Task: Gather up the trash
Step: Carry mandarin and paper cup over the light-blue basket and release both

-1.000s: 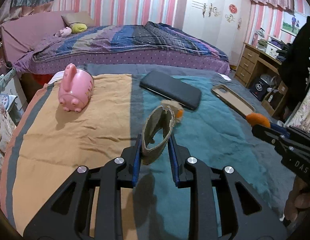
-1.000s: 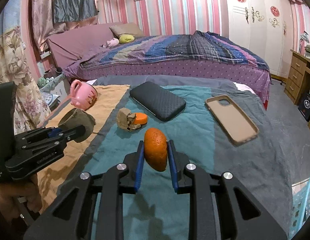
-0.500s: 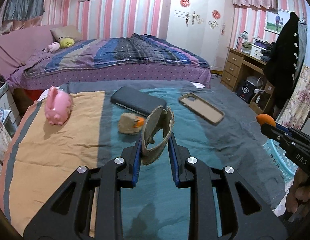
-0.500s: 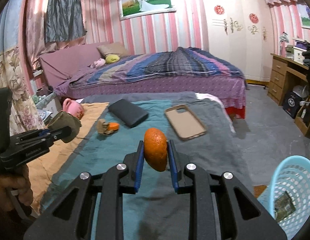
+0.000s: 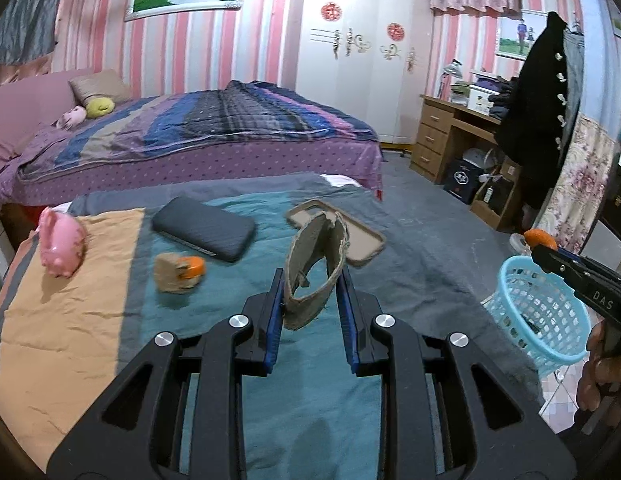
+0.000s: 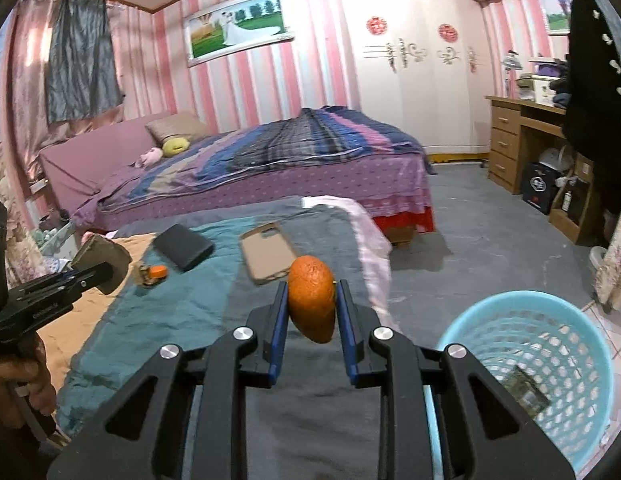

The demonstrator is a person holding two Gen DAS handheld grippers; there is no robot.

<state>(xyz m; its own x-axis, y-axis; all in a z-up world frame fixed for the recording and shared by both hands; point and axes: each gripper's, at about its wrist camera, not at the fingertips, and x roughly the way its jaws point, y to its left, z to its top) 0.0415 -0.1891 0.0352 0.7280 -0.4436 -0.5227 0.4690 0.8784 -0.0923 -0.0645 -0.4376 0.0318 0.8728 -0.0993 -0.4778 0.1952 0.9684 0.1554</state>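
1. The left hand-held gripper [image 5: 310,296] points forward and somewhat down, its blue pads clamped on a piece held between them.
2. The right hand-held gripper [image 6: 311,306] tilts down likewise, jaws pinched tight on its load.
3. Bare fingers [image 5: 598,376] wrap the right handle.

Even, dim indoor light, soft shadows, slight motion blur, strong fisheye bending, dark corner vignettes.

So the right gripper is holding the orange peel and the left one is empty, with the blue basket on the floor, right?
Not quite: the left gripper is not empty. The left wrist view shows its fingers clamped on a torn cardboard ring. The rest holds: the right gripper holds the orange peel, and the blue basket stands on the floor.
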